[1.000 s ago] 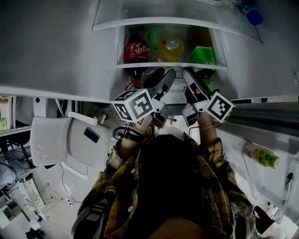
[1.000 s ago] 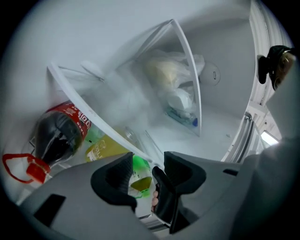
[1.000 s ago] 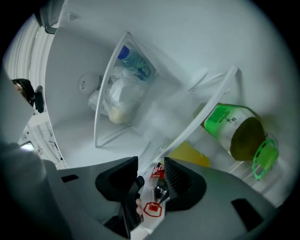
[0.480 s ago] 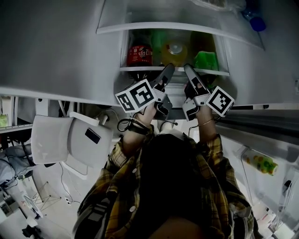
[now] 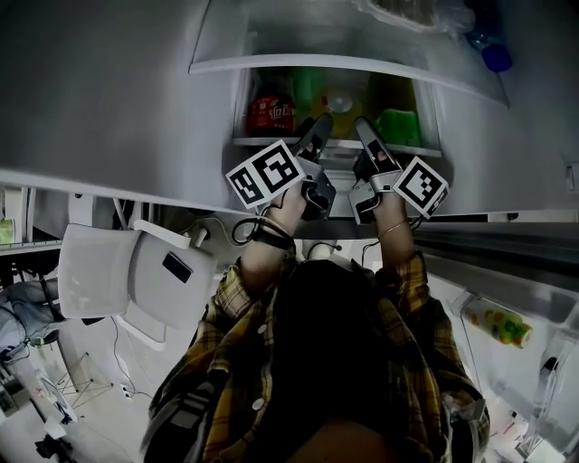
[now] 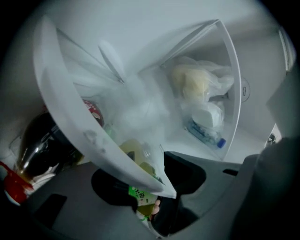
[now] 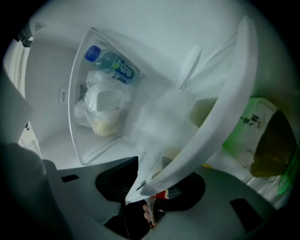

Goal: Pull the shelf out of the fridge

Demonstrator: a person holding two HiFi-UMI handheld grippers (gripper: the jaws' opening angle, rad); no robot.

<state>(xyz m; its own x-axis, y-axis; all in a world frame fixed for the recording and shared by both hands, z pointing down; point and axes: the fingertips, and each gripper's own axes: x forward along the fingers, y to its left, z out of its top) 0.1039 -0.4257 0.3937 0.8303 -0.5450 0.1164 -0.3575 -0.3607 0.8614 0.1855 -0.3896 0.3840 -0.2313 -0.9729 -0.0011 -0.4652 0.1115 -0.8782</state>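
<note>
In the open fridge, the left gripper and right gripper each clamp the front edge of the white shelf holding bottles.

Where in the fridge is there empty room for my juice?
The upper shelf looks bare left of the plastic bag; the bag and the blue-capped bottle fill its right end. The lower shelf is crowded: red bottle, yellow bottle and green carton in a row, and the left gripper and right gripper hold its front rim.
</note>
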